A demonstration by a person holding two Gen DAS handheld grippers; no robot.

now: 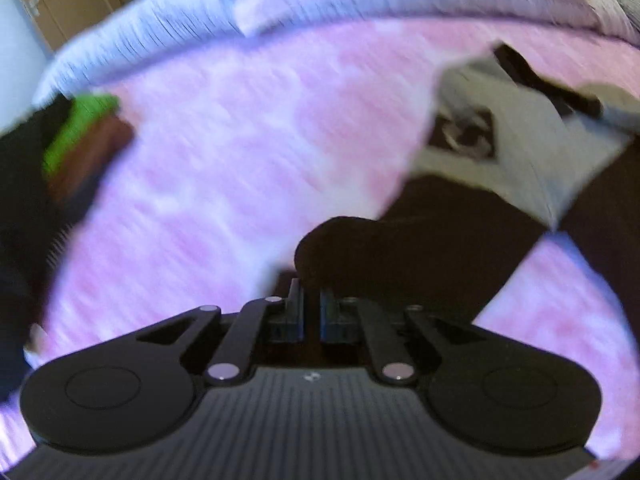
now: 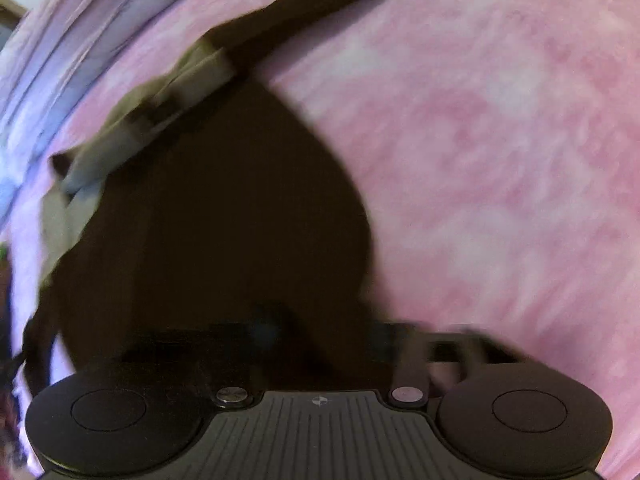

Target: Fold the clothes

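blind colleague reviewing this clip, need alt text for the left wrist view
The left gripper, jaws nearly closed, pinches the edge of a dark garment lying on a pink mottled bedspread. A pale inside-out section shows at right, a green item at far left; the picture is motion-blurred.

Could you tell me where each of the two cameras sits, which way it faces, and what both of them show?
Left wrist: sits on the left gripper, looking steeply down along its nearly shut fingers at the dark garment on the pink bedspread; only the gripper's own body shows.
Right wrist: sits on the right gripper, looking steeply down at the dark garment; its fingers are blurred against the cloth.
Shared: the dark garment with its pale lining, the pink bedspread and the white bedding beyond.
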